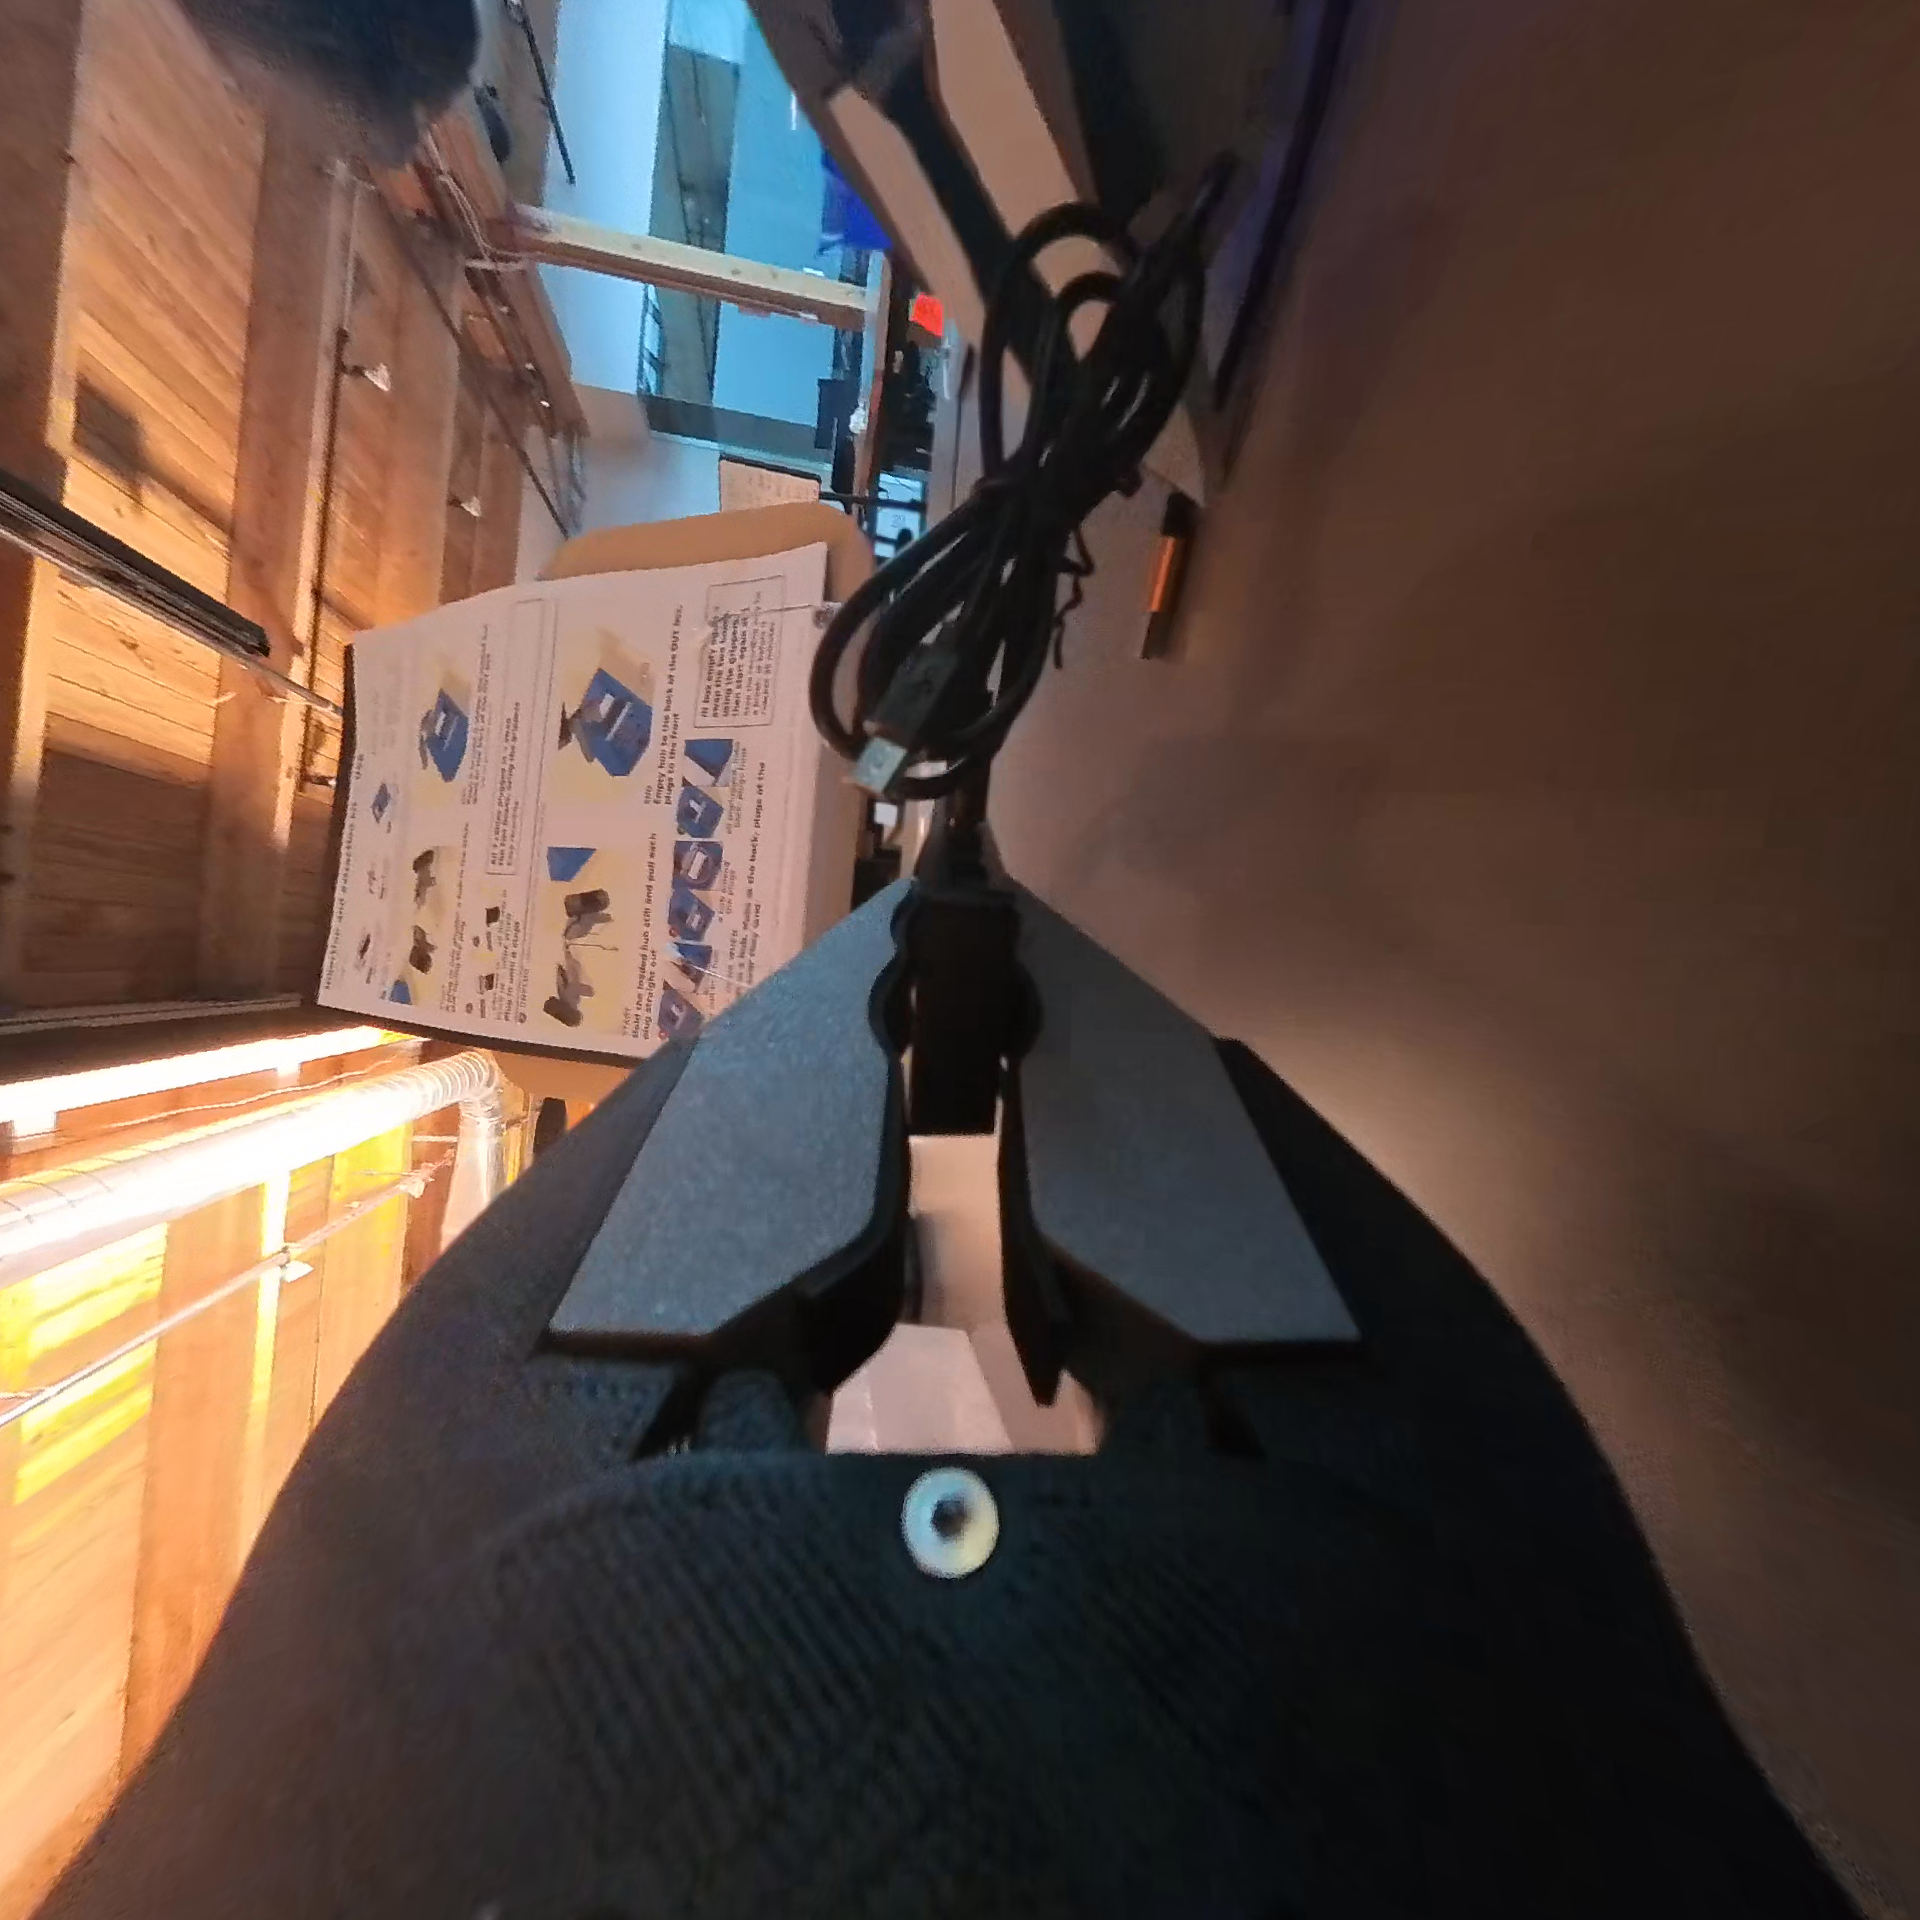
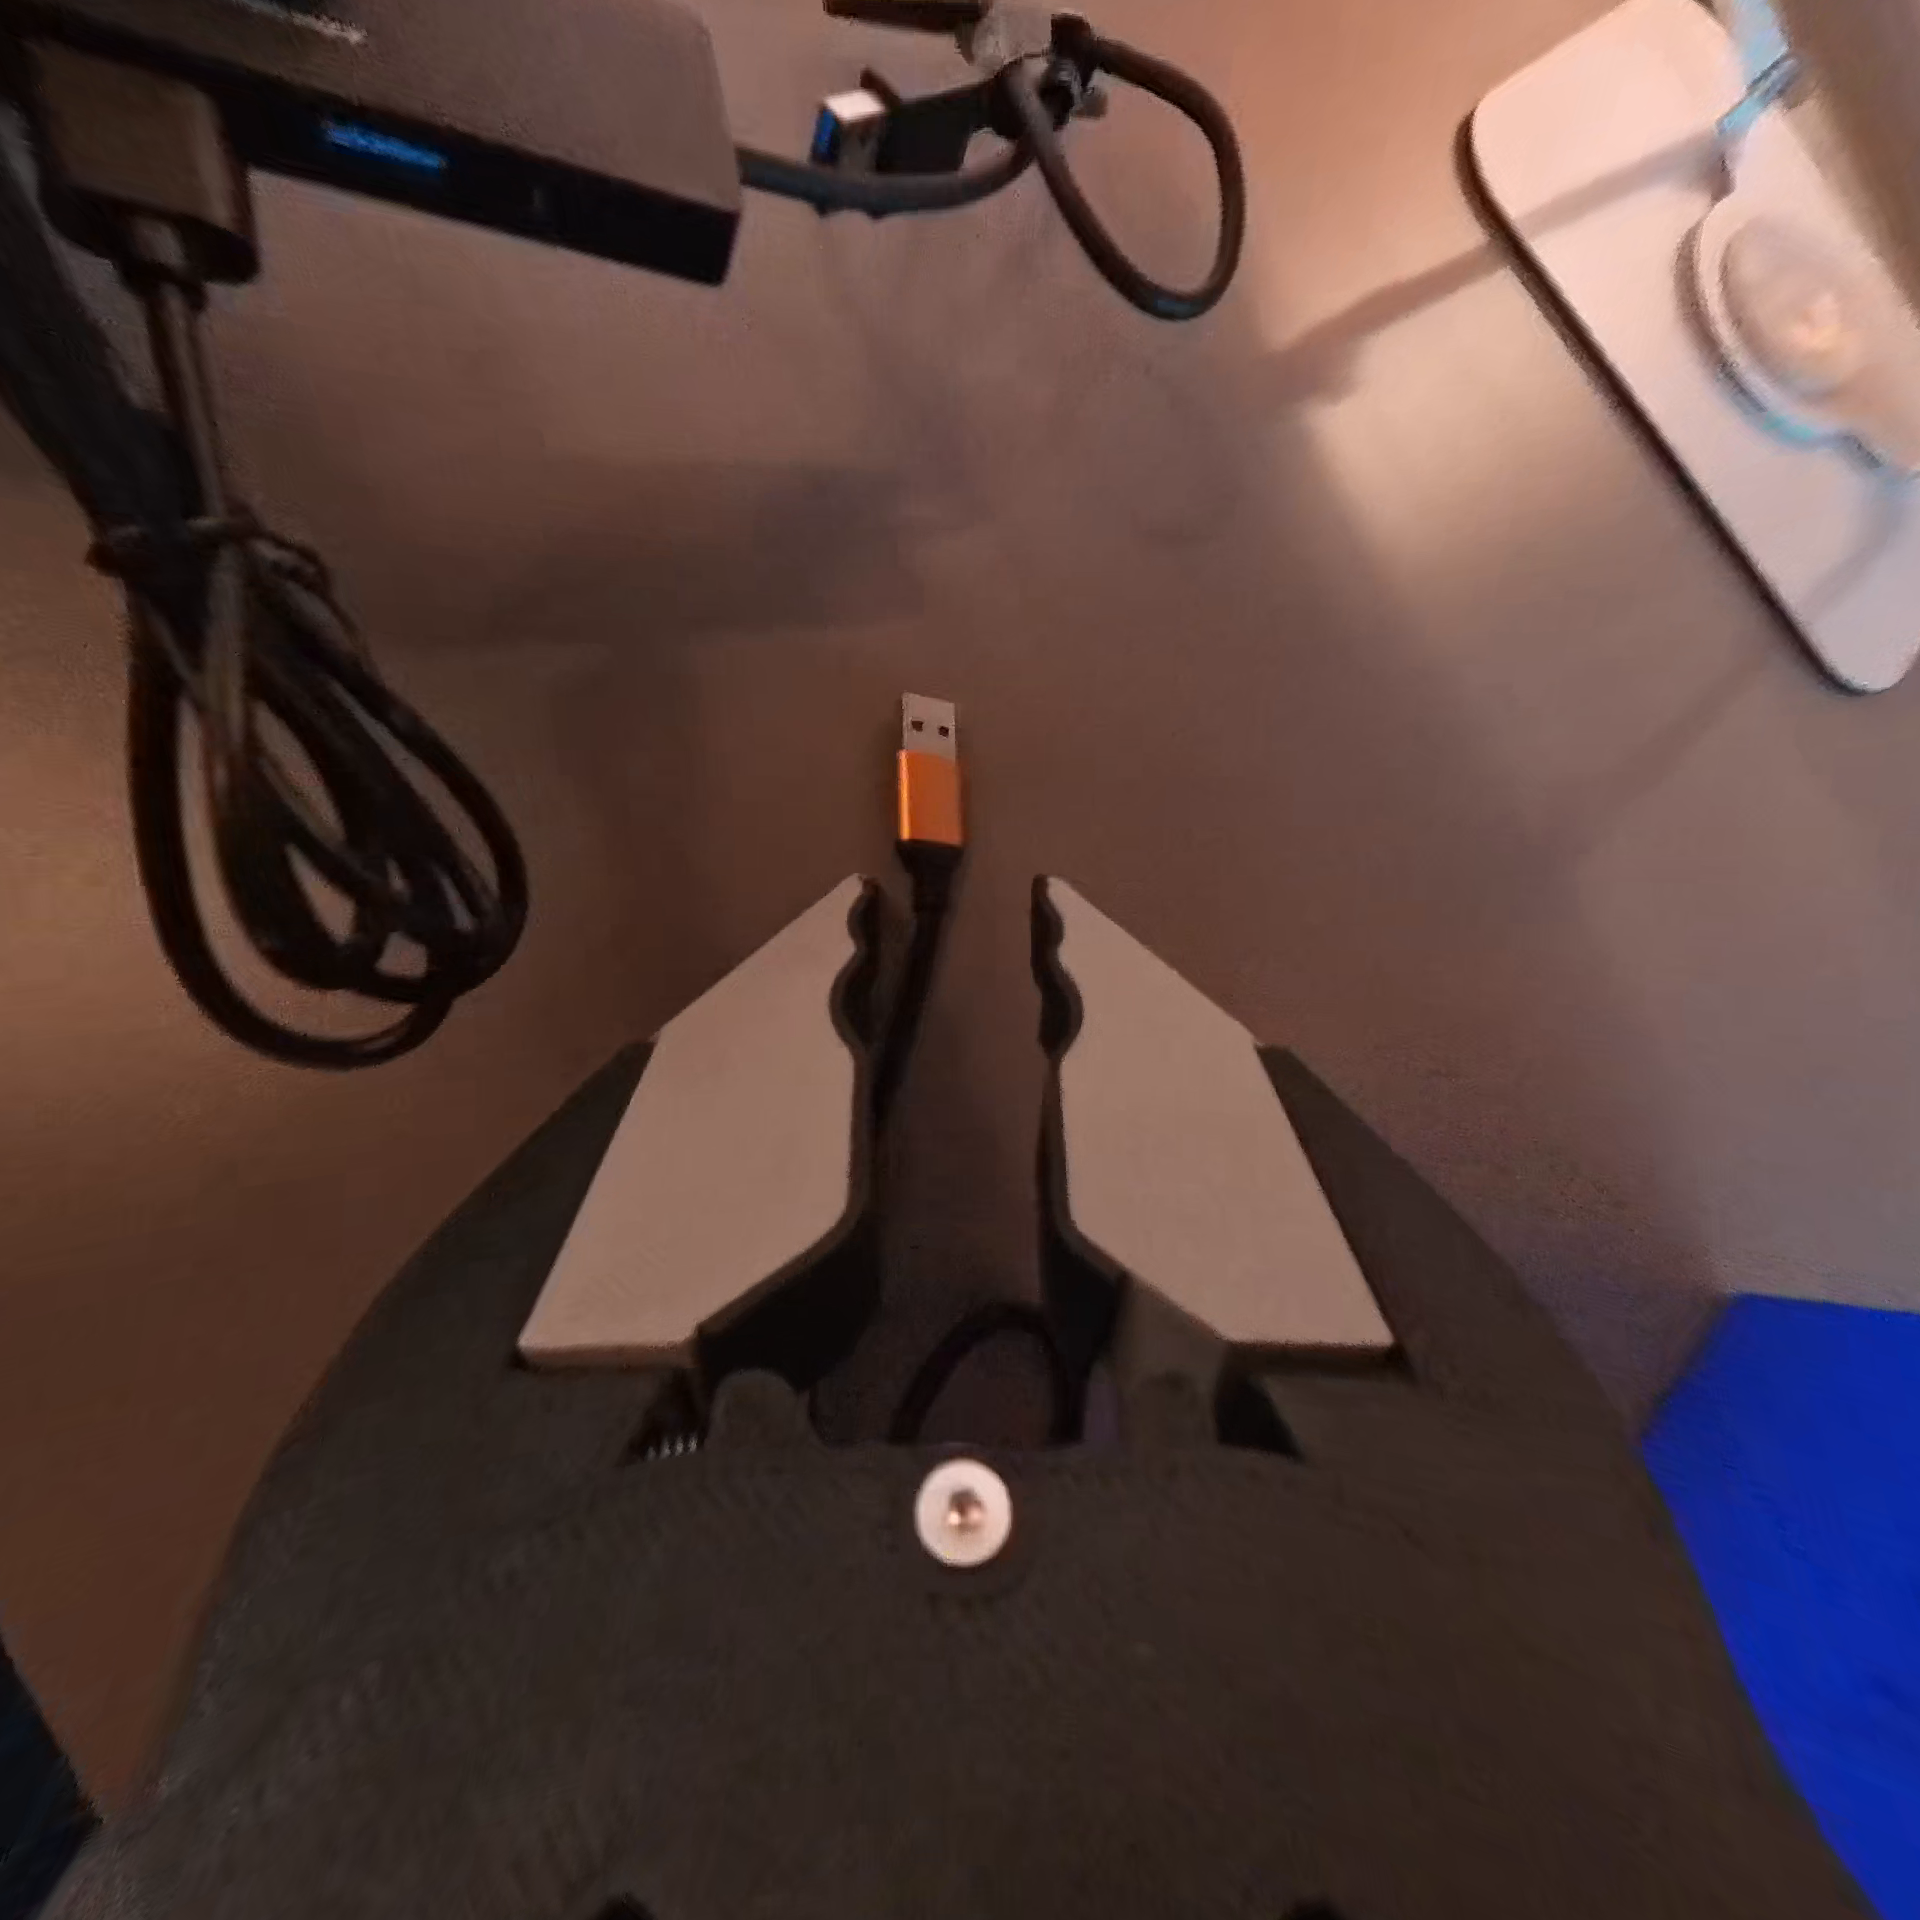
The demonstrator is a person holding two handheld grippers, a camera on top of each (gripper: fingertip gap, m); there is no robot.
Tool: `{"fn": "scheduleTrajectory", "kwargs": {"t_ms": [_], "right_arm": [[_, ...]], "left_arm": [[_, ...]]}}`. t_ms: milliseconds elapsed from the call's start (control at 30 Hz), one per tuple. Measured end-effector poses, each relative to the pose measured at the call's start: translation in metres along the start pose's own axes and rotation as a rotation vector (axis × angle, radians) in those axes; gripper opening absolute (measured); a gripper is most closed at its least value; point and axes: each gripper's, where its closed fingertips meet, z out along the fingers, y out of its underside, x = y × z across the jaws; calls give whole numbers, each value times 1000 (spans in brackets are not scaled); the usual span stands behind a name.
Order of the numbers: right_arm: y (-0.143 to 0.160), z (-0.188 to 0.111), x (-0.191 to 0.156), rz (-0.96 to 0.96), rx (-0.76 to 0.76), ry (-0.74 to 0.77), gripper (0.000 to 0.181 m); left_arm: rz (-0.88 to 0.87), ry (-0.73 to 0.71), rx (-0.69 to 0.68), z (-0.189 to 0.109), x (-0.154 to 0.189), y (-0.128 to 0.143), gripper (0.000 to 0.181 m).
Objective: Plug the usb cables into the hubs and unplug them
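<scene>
The left gripper [image 1: 954, 935], rolled onto its side in its wrist view, has its jaws clamped on a black plug body [image 1: 956, 997] whose black cable bundle [image 1: 997, 540] hangs in tied loops ahead, a loose USB-A connector [image 1: 881, 764] dangling among them. Beyond stands a printed instruction sheet [image 1: 582, 800]. The right gripper [image 2: 951, 894] hovers over the brown table [image 2: 1299, 790] with its jaws parted, gripping nothing; a thin black cable [image 2: 914, 997] runs between the fingers, close to the left one, and ends just ahead in an orange-sleeved USB-A plug [image 2: 930, 774] lying on the table. At upper left a black USB hub [image 2: 499, 177] carries an inserted plug whose coiled cable [image 2: 312, 831] trails below it. A blue bin [image 2: 1808, 1507] shows at lower right.
</scene>
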Motion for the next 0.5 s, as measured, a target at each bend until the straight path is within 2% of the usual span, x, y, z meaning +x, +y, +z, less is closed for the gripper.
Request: {"fn": "scheduleTrajectory", "kwargs": {"t_ms": [67,200,267,400,500], "right_arm": [[-1,3,3,72,19,-23,28],[-5,9,-2,172,70,-119,7],[-5,10,-3,201,75,-152,6],[-9,5,-10,161,82,-196,6],[-34,-15,-27,55,187,-226,4]], "left_arm": [[-9,-5,9,1,-2,2,8],[-6,-14,8,0,-2,3,8],[0,-12,8,0,0,2,8],[16,-7,1,2,4,1,9],[24,-12,-8,2,4,2,9]]}}
